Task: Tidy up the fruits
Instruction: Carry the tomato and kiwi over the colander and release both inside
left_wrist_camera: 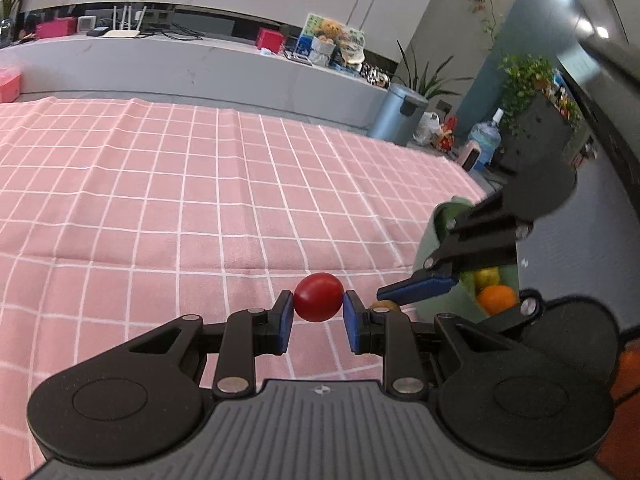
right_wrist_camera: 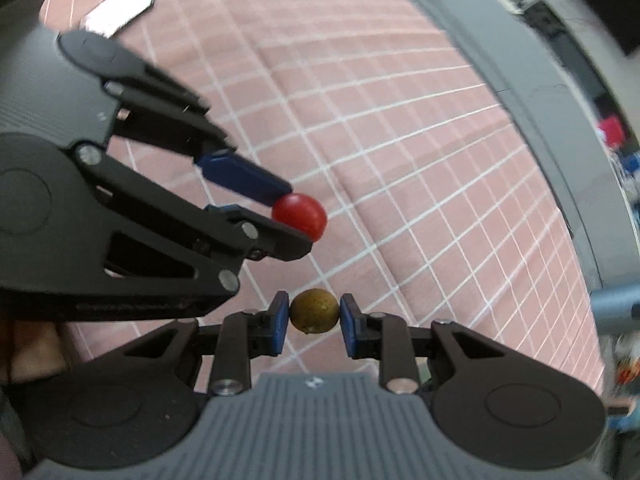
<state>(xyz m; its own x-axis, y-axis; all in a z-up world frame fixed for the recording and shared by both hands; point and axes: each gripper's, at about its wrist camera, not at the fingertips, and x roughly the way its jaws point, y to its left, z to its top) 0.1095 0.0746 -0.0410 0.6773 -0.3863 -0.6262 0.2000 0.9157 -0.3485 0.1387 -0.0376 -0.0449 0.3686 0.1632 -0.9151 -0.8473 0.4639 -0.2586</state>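
My left gripper (left_wrist_camera: 319,305) is shut on a small red round fruit (left_wrist_camera: 319,297) and holds it above the pink checked tablecloth (left_wrist_camera: 160,200). It also shows in the right wrist view (right_wrist_camera: 298,222), with the red fruit (right_wrist_camera: 300,216) at its tips. My right gripper (right_wrist_camera: 313,318) is shut on a small brown-green round fruit (right_wrist_camera: 314,311). In the left wrist view the right gripper (left_wrist_camera: 390,298) comes in from the right, in front of a pale green container (left_wrist_camera: 436,248) that holds an orange (left_wrist_camera: 497,298) and a yellow-green fruit (left_wrist_camera: 486,278).
A grey ledge (left_wrist_camera: 200,68) with boxes and clutter runs behind the table. A grey bin (left_wrist_camera: 398,112), plants and a water bottle (left_wrist_camera: 484,142) stand beyond the table's right end. A flat white-grey object (right_wrist_camera: 118,14) lies on the cloth far left.
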